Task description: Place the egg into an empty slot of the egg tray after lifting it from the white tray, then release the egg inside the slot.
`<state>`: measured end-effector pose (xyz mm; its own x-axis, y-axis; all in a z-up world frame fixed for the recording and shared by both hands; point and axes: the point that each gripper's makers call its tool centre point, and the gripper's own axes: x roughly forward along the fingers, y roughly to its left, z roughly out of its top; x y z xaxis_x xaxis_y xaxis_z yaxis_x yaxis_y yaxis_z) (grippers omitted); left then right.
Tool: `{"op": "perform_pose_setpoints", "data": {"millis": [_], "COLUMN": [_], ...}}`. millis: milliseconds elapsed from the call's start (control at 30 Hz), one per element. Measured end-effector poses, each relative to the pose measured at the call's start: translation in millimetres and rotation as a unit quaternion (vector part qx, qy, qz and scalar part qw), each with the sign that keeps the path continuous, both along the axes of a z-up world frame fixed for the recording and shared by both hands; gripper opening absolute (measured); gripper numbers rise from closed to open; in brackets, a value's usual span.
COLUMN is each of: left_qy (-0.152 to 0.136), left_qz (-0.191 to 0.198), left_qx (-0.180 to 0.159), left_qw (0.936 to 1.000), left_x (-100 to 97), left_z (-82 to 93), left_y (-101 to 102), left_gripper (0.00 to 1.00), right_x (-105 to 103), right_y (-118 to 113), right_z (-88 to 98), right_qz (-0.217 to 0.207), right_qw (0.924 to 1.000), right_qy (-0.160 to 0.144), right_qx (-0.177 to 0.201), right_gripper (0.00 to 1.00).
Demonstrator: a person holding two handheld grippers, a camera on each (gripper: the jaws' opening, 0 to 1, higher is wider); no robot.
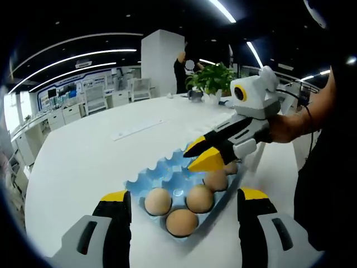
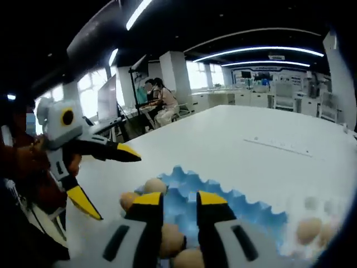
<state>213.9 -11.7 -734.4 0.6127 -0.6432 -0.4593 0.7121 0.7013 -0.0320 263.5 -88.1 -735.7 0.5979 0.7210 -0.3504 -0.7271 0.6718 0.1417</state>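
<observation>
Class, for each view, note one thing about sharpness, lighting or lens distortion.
Left gripper view: fairly sharp; ceiling light strips bow into curves from the fisheye, and the blue egg tray is evenly lit. Right gripper view: softer overall; the eggs at lower right smear into blur, and bright windows wash out.

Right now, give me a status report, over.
Left gripper open wide. Right gripper barely open, empty, above blue egg tray. Several eggs seated; nothing blocking.

The egg tray lies on the table, eggs in its near slots.
</observation>
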Motion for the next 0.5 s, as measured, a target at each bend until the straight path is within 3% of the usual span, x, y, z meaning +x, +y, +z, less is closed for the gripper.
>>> {"op": "perform_pose_setpoints", "data": {"millis": [33, 233, 400, 500], "left_qy": [-0.001, 0.000, 0.000, 0.001], "left_qz": [0.000, -0.002, -0.002, -0.004], "left_qx": [0.001, 0.000, -0.001, 0.001], "left_qw": [1.0000, 1.0000, 1.0000, 1.0000], "left_x": [0.3, 0.8, 0.4, -0.8], "left_z": [0.0, -0.7, -1.0, -1.8], "left_y": [0, -1, 0, 0], "left_gripper": [0.78, 0.78, 0.78, 0.78], "right_x": [4, 6, 7, 8], "right_y": [-20, -93, -152, -189], "right_z": [4.3, 2.6, -4.1, -6.1], "right_qz": [-0.028, -0.121, -0.208, -0.261], "right_qw": [0.9995, 0.9921, 0.9772, 0.9634], "right_qy": [-0.016, -0.026, -0.022, -0.027], "right_qx": [-0.004, -0.021, -0.038, -0.053], "right_gripper": [0.23, 0.23, 0.22, 0.22]}}
